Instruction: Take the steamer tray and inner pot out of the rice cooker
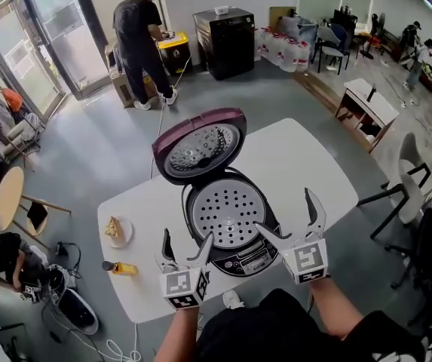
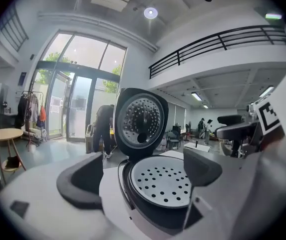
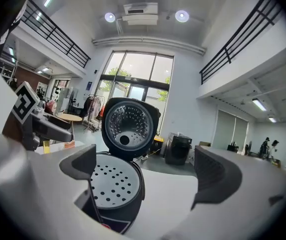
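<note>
Flanking the round black rice cooker (image 1: pixel 247 262) we hold the left gripper (image 1: pixel 186 250) and right gripper (image 1: pixel 286 219), jaws wide apart and empty, likely lined up for opposite rim edges. The perforated round metal steamer tray (image 1: pixel 228 216) sits inside the cooker, maroon-rimmed lid (image 1: pixel 200 148) up. Inner pot presumably beneath, hidden.

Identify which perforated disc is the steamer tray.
The white steamer tray lying flat in the cooker body; the other, a shiny metal plate, lines the raised lid.
</note>
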{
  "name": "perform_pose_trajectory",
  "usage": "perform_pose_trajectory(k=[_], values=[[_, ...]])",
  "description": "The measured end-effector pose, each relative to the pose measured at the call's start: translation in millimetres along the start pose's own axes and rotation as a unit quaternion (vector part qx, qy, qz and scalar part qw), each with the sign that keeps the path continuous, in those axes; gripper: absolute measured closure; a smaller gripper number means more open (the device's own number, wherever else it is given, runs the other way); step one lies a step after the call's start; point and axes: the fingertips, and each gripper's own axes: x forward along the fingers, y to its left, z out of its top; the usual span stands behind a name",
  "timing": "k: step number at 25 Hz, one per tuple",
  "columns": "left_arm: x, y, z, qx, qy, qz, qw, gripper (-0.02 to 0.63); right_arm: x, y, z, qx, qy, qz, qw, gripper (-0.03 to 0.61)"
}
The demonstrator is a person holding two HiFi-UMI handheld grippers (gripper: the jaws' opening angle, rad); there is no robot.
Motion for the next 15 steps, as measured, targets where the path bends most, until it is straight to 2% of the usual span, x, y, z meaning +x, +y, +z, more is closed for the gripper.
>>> perform_pose_trajectory(k=[9,15], values=[[27,30,-11,0.001,0.047,0.084,0.9953,0.115,74,-15,-21,-0.014,0.023,0.068,0.997,-0.011],[42,35,-44,-0.002,0.123,0.120,0.9851,0.110,116,-11,-44,-0.033,0.052,0.137,0.989,-0.012]])
